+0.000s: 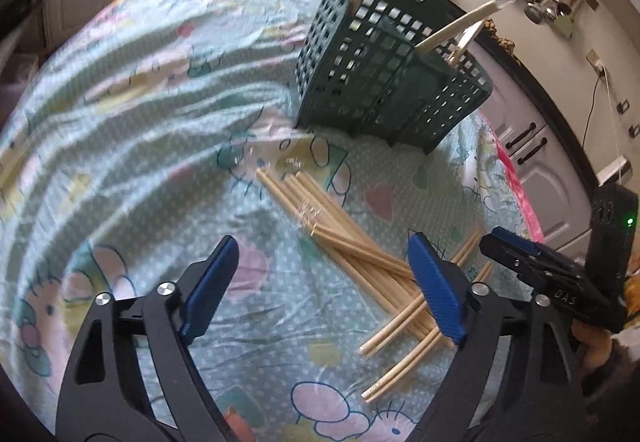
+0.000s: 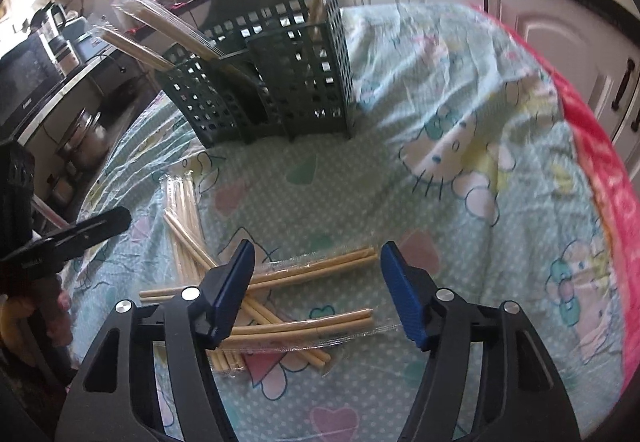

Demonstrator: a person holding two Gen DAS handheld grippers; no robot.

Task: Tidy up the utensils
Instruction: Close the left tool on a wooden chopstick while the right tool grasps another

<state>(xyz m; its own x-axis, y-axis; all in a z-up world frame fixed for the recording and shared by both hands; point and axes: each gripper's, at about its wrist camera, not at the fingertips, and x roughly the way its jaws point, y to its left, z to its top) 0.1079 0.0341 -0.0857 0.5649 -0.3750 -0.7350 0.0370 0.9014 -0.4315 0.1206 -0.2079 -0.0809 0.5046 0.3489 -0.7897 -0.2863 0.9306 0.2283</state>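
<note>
Several pairs of wooden chopsticks in clear wrappers (image 1: 352,242) lie in a loose pile on the patterned cloth; they also show in the right wrist view (image 2: 304,270). A dark green perforated utensil basket (image 1: 384,70) stands beyond them, with wrapped chopsticks (image 1: 460,24) sticking out of it; the basket shows in the right wrist view too (image 2: 272,82). My left gripper (image 1: 320,282) is open, just above the near end of the pile. My right gripper (image 2: 316,290) is open, hovering over the pile. The right gripper shows at the right edge of the left wrist view (image 1: 536,262).
A pastel cartoon-print cloth (image 1: 140,114) covers the table, with a pink edge (image 2: 616,202) on one side. White kitchen cabinets (image 2: 540,22) and a counter with a microwave (image 2: 28,78) surround it. Hanging kitchen tools (image 1: 548,6) are on the wall.
</note>
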